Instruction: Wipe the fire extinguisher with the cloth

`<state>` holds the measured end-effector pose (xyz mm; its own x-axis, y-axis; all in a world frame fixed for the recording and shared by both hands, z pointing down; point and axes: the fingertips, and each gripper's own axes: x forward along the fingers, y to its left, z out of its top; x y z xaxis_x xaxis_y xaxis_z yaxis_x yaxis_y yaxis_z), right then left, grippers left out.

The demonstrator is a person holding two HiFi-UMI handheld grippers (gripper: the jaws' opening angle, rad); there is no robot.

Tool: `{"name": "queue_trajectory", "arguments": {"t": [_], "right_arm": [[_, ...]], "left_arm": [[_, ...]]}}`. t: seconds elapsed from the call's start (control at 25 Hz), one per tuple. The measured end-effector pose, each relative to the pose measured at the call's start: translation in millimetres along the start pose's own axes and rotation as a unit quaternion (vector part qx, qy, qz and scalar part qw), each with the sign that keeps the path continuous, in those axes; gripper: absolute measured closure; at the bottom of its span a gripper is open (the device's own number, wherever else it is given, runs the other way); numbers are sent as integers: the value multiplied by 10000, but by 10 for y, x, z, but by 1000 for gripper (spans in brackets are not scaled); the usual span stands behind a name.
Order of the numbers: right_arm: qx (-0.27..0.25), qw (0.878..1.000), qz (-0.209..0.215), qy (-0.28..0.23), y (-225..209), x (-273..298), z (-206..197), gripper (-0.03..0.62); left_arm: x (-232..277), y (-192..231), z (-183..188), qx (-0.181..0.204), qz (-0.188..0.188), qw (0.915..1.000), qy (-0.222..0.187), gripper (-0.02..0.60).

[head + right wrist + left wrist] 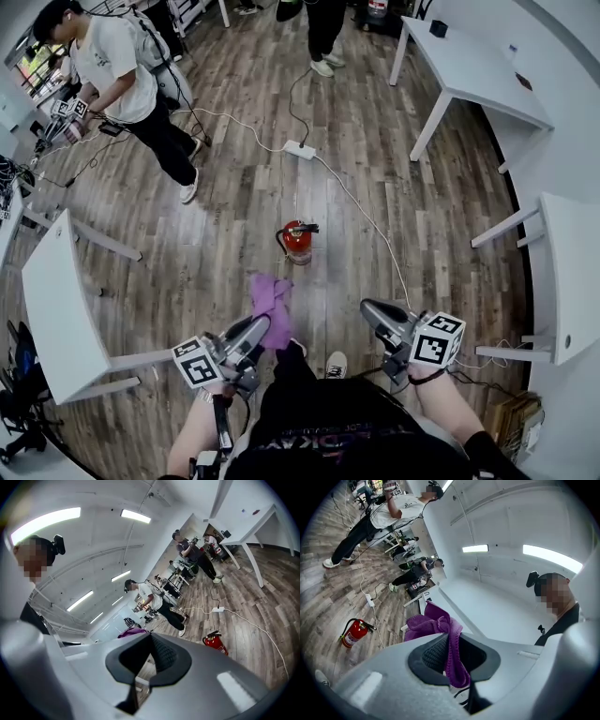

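A small red fire extinguisher (297,240) stands upright on the wooden floor ahead of me; it also shows in the left gripper view (354,633) and the right gripper view (216,643). My left gripper (261,328) is shut on a purple cloth (270,300), which bunches out past the jaws (436,622) and hangs down between them. My right gripper (373,312) is shut with nothing in it (151,641). Both grippers are held low in front of me, short of the extinguisher.
A white power strip (300,149) and its cable (366,216) run across the floor behind and right of the extinguisher. White tables stand at the left (52,309), at the right (572,272) and at the back right (469,66). A person (122,80) stands at the back left.
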<state>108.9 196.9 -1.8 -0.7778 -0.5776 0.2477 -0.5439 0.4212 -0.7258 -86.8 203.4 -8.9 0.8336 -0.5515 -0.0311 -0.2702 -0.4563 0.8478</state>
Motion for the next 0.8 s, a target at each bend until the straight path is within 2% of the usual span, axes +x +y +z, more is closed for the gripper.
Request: {"name": "queue_trajectory", "arguments": {"t": [0.36, 0.6, 0.8], "right_arm": [[-112, 9986, -458, -260, -103, 804, 454, 589], [-256, 9968, -653, -386, -77, 1239, 657, 589], [-333, 9957, -758, -413, -55, 1384, 729, 589]], "left_arm": [[-110, 687, 717, -169, -77, 9996, 218, 536], [-142, 977, 1145, -84, -220, 9988, 425, 535], [-163, 1115, 1332, 4, -252, 9985, 477, 537]]}}
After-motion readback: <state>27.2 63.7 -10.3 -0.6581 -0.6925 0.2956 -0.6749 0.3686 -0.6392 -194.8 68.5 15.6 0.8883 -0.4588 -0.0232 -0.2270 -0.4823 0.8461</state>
